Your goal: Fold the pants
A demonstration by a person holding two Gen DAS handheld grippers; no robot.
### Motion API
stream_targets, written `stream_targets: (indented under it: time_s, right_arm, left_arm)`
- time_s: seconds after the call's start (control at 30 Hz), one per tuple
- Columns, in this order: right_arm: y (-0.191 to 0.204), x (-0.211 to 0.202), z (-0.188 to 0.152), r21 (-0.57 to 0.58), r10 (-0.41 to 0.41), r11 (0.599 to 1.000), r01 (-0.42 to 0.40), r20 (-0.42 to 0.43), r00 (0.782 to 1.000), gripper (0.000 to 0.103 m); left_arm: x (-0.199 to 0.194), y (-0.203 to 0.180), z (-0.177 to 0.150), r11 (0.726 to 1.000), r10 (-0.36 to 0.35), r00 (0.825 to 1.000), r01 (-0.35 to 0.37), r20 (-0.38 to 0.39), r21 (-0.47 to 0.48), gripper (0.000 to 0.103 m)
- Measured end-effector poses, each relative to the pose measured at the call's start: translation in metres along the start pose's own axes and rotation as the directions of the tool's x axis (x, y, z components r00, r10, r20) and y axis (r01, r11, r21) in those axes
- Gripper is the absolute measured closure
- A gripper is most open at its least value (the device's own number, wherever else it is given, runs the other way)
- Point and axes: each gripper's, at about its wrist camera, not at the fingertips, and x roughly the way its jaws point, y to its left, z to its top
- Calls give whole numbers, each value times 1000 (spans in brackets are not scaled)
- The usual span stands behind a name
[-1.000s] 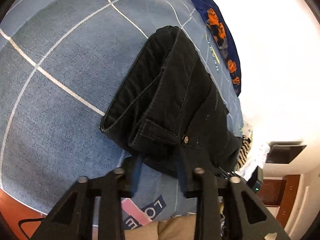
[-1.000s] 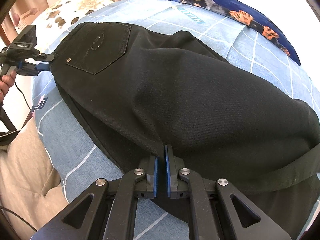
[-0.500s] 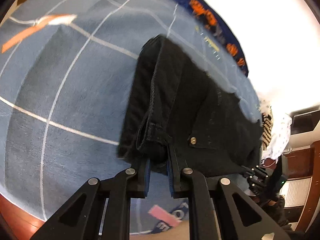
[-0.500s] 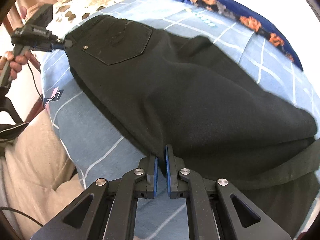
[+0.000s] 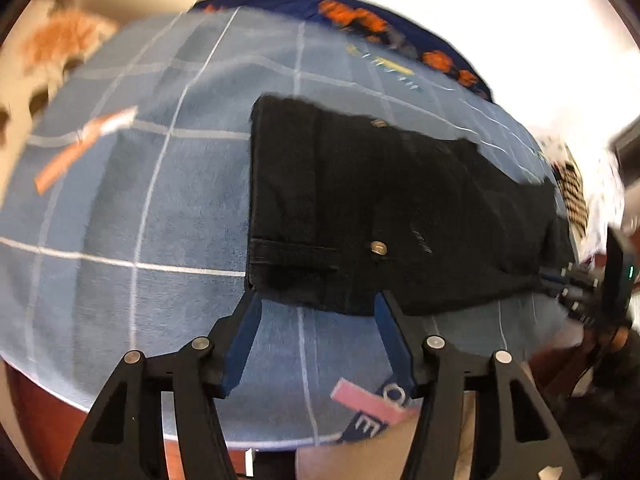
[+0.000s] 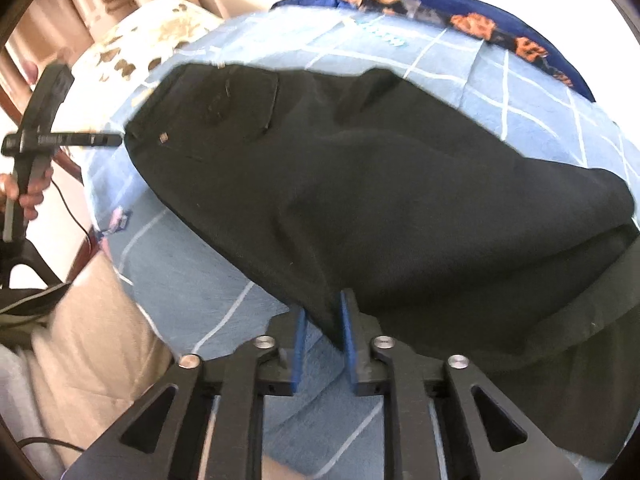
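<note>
1. Pants (image 5: pixel 400 216): black denim, lying folded lengthwise on my bed, waistband end to the left, legs trailing off to the right, where a lower layer runs out under the top one.
2. Bedspread (image 5: pixel 132 208): blue with white grid lines, carrying the pants; well apart, on the far side, sits a dark blue pillow with orange print (image 5: pixel 376 24).
3. Left tool (image 5: pixel 316 308): a second ago pressed on the waistband corner, now spread and opening wider. The pants' near edge reaches just between the tips, but the fingers (image 5: pixel 244 332) press on nothing.
4. Right tool (image 6: pixel 323 312): a second ago pinched shut on the near edge of the leg fabric, now parting. A fold of cloth still stands in the gap, slack, I judge, not clamped.
5. Meaning: both ends look released, so this fold appears laid down, and I judge the next step is a crosswise fold, legs over to the waist.
6. Edges: the pants' near edge lies close to the bed's near edge, leaving little margin there.
7. Open room: bare bedspread to the left of the waistband and on the far side, ample for shifting or smoothing.
8. Blur in my left view hides fine detail.
</note>
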Motion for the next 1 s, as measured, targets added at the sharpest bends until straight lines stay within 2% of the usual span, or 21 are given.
stream_targets:
  time_s: [0.03,0.1,0.17,0.23,0.27,0.33,0.37,0.53,0.63,0.7,0.77,0.83,0.9,1.0]
  right_arm:
    - [-2,-8,-2,12,13,1000,-13,14,1000,72]
    - [-6,-23,-5,24,7,1000,-8,49,999,54]
    - [-11,-39,-8,24,-32,999,30,86,996,53]
    - [-25,-51,-9,67,-64,996,56,118,991,53]
    - [-38,-58,-9,111,-69,992,54,134,989,53]
    - [-61,-69,-11,214,-73,976,38,158,985,53]
    - [-74,-74,-12,274,-81,961,34,163,983,53]
    - [-112,-87,-19,437,-76,900,-9,178,981,53]
    - [-130,-89,-20,500,-76,866,-20,172,982,53]
    - [-145,-91,-22,535,-93,845,-8,161,983,53]
    - [-164,-91,-21,568,-110,823,2,157,981,53]
    - [-187,-93,-23,608,-127,794,9,151,980,53]
    - [-212,-94,-21,653,-135,757,3,152,979,53]
    - [-247,-96,-22,711,-172,703,10,156,973,53]
  left_arm:
    - [-9,-5,-2,1000,9,1000,-10,24,28,48]
    - [-25,-29,-4,994,1,996,-10,84,108,48]
    - [-31,-53,-5,982,-35,993,13,117,186,48]
    - [-30,-82,-6,960,-93,988,56,123,276,47]
    - [-23,-104,-7,935,-131,985,84,115,344,47]
    - [-6,-135,-5,901,-172,982,122,83,416,47]
    - [9,-157,-6,872,-198,979,156,43,464,47]
    - [61,-229,-14,766,-273,960,259,-67,589,49]
    - [86,-262,-22,719,-280,951,299,-132,627,60]
    - [101,-277,-25,697,-260,954,292,-150,655,71]
    - [112,-288,-26,692,-249,956,288,-155,662,73]
    - [124,-294,-27,700,-242,955,295,-173,650,73]
    - [133,-301,-24,707,-226,958,286,-176,647,83]
    - [139,-303,-19,726,-234,956,295,-180,621,92]
